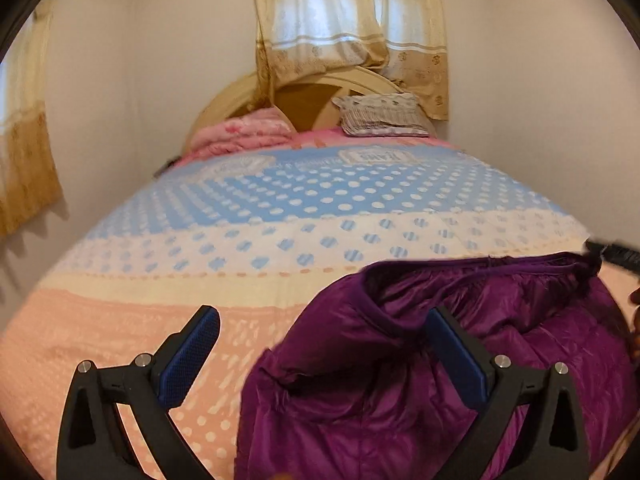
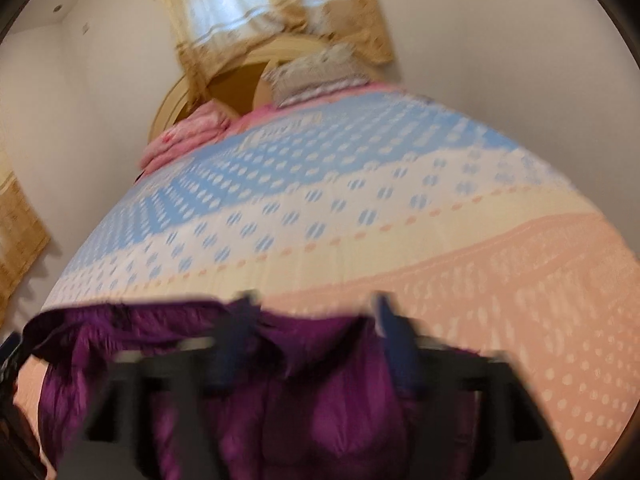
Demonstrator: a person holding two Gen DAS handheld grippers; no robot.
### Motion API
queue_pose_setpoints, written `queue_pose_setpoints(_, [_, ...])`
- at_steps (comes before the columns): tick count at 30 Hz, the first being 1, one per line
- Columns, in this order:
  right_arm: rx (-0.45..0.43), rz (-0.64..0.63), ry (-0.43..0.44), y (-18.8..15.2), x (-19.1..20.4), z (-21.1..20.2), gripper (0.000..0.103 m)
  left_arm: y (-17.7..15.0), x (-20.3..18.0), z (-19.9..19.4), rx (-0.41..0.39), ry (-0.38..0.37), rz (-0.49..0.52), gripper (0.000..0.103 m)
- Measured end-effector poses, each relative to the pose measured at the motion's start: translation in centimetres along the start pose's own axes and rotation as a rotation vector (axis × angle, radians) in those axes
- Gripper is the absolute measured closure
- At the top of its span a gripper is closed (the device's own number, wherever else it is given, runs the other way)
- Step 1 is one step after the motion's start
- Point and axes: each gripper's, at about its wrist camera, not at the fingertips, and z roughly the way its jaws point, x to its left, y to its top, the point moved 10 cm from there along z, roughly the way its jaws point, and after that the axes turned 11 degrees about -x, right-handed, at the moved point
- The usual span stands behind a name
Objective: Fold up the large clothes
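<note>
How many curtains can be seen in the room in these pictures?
2. One curtain hangs over the window behind the headboard. The other curtain hangs on the left wall. More may be outside the views.

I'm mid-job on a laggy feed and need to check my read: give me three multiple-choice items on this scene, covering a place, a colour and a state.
1. Where does the jacket lie?
A. at the near end of the bed, on the peach band
B. on the pillow
C. on the floor

2. What colour is the jacket?
A. pink
B. purple
C. blue

3. How does the left gripper stand?
A. shut on the jacket
B. out of view
C. open

Key:
1 A, it lies on the bedspread close to both cameras.
2 B, glossy purple in both views.
3 C, its fingers stand wide apart, one over the bedspread and one over the jacket.
</note>
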Motion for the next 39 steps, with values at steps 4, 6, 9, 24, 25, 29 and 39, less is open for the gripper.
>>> queue_pose_setpoints(4, [0.002, -0.034, 0.025, 0.4, 2.8, -2.0, 0.016, 0.2, -1.3, -0.7, -0.029, 0.040, 0.080, 0.001])
queue_pose_setpoints(6, [0.012, -0.123, 0.060, -1.0, 6.0, -3.2, 0.028, -0.4, -2.7, -0.9, -0.024, 0.037, 0.125, 0.001])
queue_pose_setpoints(9, [0.097, -0.231, 0.111, -5.1, 10.6, -3.5, 0.069, -1.9, -4.3, -0.4, 0.013, 0.067, 0.179, 0.001])
queue_pose_setpoints(24, [0.173, -0.193, 0.019, -9.2, 7.3, 3.6, 0.071, -7.8, -4.6, 9.6, 0.220, 0.055, 0.066, 0.001])
queue_pose_setpoints(25, [0.174, -0.191, 0.018, -9.2, 7.3, 3.6, 0.071, -7.7, -4.8, 9.6, 0.217, 0.055, 0.067, 0.001])
queue_pose_setpoints(29, [0.180, -0.196, 0.008, -9.5, 7.4, 3.5, 0.070, -8.4, -5.2, 10.0, 0.237, 0.038, 0.063, 0.001])
queue_pose_setpoints(39, [0.215, -0.187, -0.032, -10.3, 6.6, 4.1, 0.070, -9.3, -5.8, 11.2, 0.308, -0.009, 0.032, 0.001])
